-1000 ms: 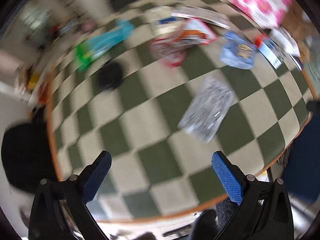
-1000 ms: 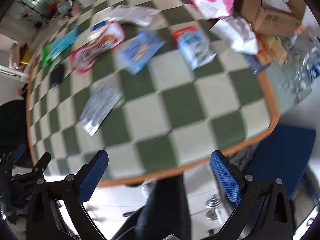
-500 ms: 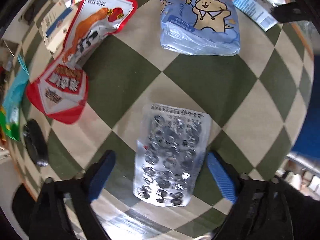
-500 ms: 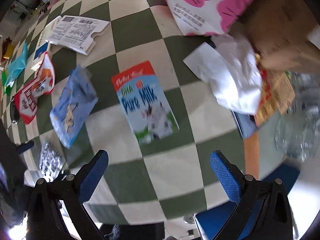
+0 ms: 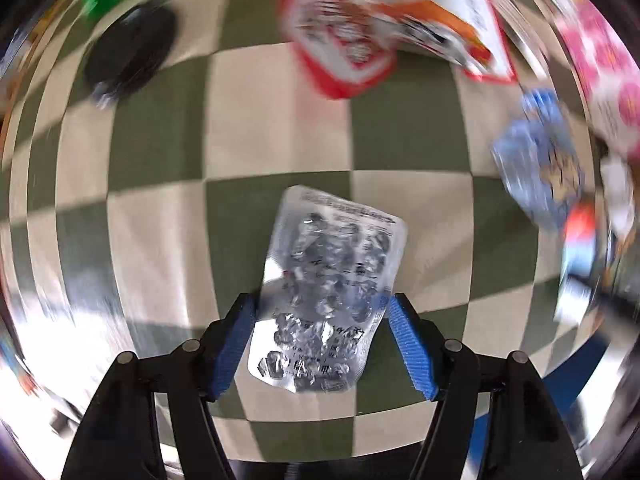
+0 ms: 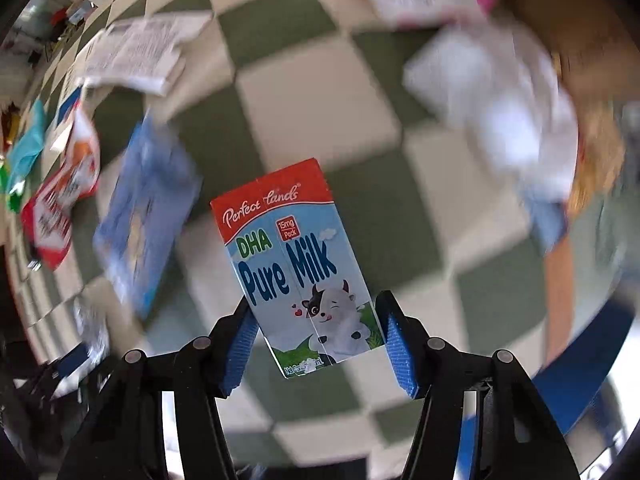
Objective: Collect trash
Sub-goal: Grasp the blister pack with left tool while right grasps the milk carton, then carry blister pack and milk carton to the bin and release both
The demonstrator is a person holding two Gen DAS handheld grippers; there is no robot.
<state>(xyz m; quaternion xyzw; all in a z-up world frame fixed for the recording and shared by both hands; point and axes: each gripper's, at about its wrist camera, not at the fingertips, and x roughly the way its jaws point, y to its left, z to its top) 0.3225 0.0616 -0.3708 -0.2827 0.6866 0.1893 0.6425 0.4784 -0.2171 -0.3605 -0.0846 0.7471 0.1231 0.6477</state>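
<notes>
Both hand-held grippers have just been closing: my left hand-held gripper (image 5: 318,344) clamps the blister pack (image 5: 326,292), my right hand-held gripper (image 6: 316,340) the milk carton (image 6: 298,264), above the checkered worktop (image 5: 280,128). Next, carry both to a bin.

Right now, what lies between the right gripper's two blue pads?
The lower part of the Pure Milk carton lies between the right gripper's closing jaws, seen in the right wrist view.
</notes>
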